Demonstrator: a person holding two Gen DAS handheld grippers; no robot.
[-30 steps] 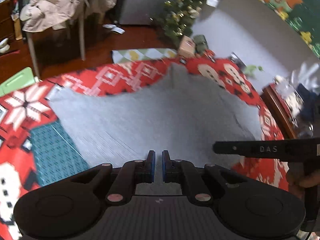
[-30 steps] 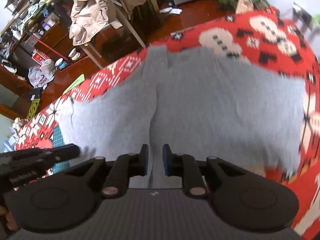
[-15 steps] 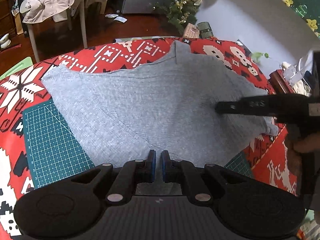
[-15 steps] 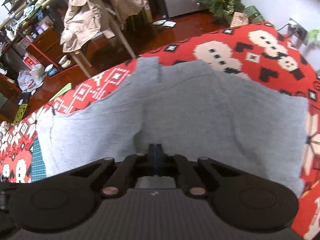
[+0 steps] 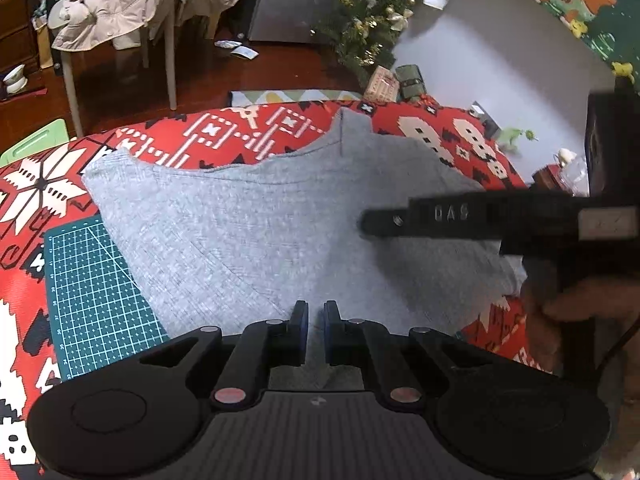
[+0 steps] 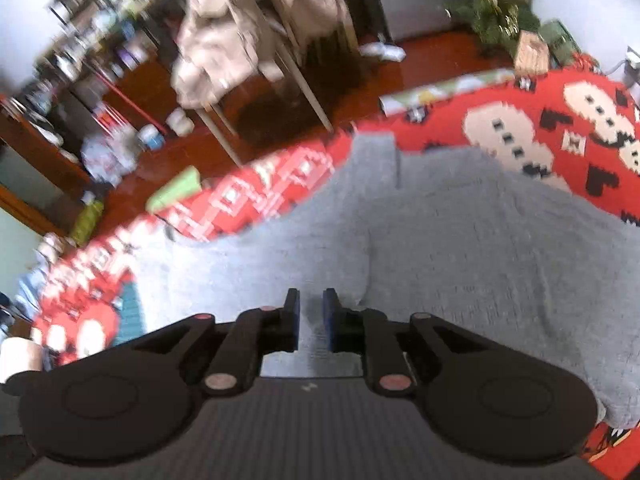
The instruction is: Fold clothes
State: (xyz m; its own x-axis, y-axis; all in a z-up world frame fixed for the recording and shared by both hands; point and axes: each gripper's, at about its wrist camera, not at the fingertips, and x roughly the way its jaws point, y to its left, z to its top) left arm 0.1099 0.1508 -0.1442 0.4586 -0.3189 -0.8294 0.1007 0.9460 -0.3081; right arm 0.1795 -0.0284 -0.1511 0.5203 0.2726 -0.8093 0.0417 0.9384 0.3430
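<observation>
Here the grey garment [image 5: 256, 232] lies spread, lightly creased.

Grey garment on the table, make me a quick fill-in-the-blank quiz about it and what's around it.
1. The grey garment lies spread on a patterned cloth whose main colour is ____.
2. The gridded cutting mat partly under the garment is ____ in colour.
3. Beyond the table, a beige ____ hangs over a chair.
4. The left gripper's fingers have a small ____ between them.

Missing words: red; green; coat; gap
</observation>
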